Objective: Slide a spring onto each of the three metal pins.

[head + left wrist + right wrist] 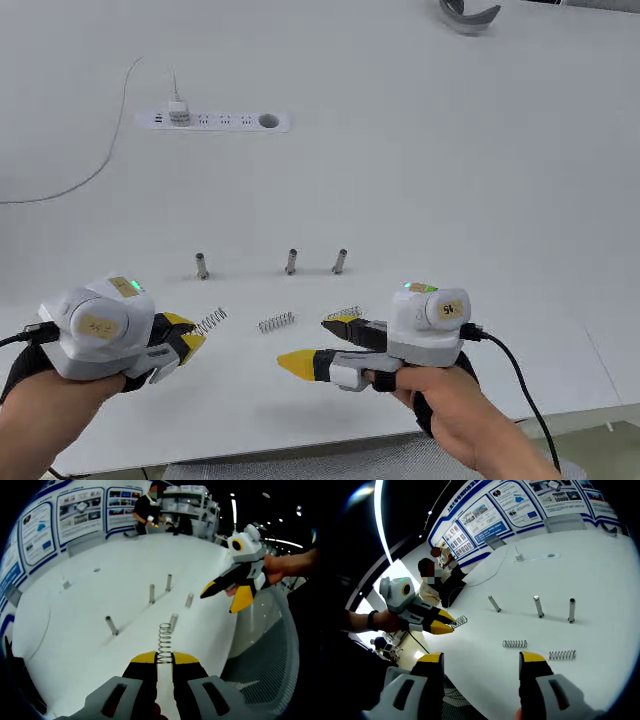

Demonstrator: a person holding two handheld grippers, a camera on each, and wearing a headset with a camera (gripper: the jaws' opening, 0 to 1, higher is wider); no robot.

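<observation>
left gripper (188,342), mine: yellow tips clamped on one end of a thin steel coil spring (211,320), its length sticking out free for threading. right gripper (312,343): jaws apart, empty, near two loose springs (276,322) lying on the white worktop (450,200). three upright metal pins (291,261): bare, in a row beyond; i judge none loaded.

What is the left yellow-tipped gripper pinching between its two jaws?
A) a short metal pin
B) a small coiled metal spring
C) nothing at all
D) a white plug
B: in the left gripper view the left yellow-tipped gripper is shut on a small coiled metal spring, whose coils stick out ahead of the jaw tips.
</observation>
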